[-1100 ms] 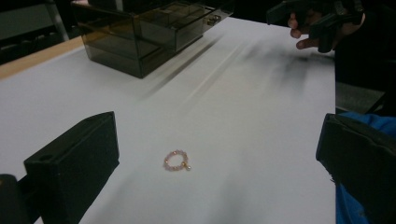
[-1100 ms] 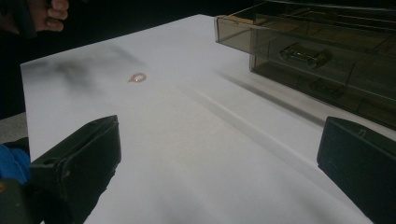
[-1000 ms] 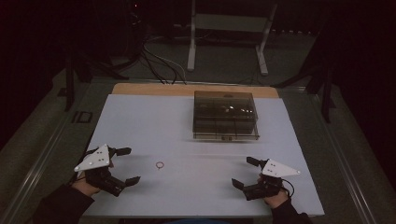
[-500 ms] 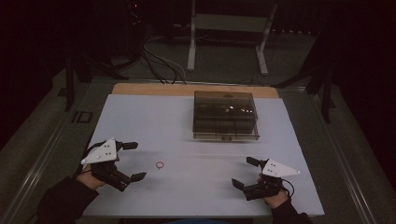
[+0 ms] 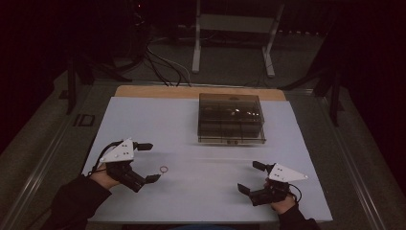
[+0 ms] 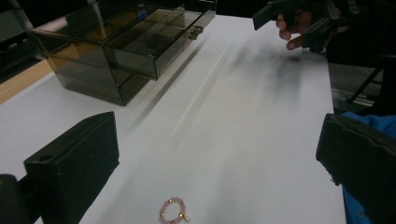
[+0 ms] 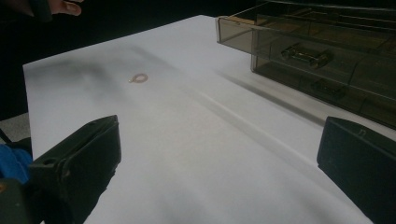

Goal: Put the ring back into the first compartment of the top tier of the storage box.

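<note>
Left claw [image 5: 150,163] spread wide, low over the worktop [image 5: 191,124] near its left front corner, pointing right. Bead ring [image 5: 164,169] lies flat just ahead of the jaw gap, untouched; round, so no long axis. Right claw [image 5: 251,177] also spread, empty, near right front corner. Smoked box [image 5: 231,118] toward back edge.

Left gripper [image 5: 149,162] held over white surface [image 5: 191,124], jaws spread wide. Small ring [image 5: 164,169] lying flat just beside left gripper's jaws, untouched. Right gripper [image 5: 249,177] held low near front edge, jaws spread. Smoked box [image 5: 231,118] set farther back, well apart from both.
</note>
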Available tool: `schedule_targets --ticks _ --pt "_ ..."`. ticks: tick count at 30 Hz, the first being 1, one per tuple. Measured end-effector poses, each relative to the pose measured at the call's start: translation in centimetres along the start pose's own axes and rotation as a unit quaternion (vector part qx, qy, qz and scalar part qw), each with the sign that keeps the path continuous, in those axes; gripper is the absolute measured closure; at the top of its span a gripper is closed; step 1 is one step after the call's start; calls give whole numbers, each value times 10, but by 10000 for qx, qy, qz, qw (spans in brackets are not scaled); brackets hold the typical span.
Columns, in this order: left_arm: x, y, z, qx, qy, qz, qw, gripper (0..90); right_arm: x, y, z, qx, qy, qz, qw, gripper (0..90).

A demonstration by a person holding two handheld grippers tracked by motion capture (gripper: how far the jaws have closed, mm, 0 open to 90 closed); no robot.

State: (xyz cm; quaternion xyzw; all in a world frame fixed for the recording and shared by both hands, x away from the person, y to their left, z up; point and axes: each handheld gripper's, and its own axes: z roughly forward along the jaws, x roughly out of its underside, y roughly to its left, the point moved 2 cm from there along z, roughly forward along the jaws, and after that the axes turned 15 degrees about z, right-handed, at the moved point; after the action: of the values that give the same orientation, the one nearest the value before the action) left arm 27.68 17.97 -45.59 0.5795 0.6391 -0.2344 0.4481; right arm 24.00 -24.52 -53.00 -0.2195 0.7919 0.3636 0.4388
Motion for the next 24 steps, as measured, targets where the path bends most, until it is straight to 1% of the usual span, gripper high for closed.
schedule_targets --ticks 5,8,11,16,20,23,24 --pt "-1 2 10 32 46 -12 10000 9 0 0 0 -13 4 -3 10000 0" --pt "0 3 16 91 93 -23 9999 9 0 0 0 -13 1 6 10000 0" --pt "0 4 23 102 100 -58 9999 9 0 0 0 -8 -4 30 10000 0" --pt "3 6 33 123 190 -124 9997 9 0 0 1 -20 8 18 10000 0" --pt "8 9 38 45 260 -239 9994 9 0 0 1 -19 8 4 10000 0" --pt "13 11 40 -53 329 -323 9989 9 0 0 1 -21 12 2 10000 0" --pt "15 11 41 -85 338 -315 9989 9 0 1 1 -25 17 2 10000 0"
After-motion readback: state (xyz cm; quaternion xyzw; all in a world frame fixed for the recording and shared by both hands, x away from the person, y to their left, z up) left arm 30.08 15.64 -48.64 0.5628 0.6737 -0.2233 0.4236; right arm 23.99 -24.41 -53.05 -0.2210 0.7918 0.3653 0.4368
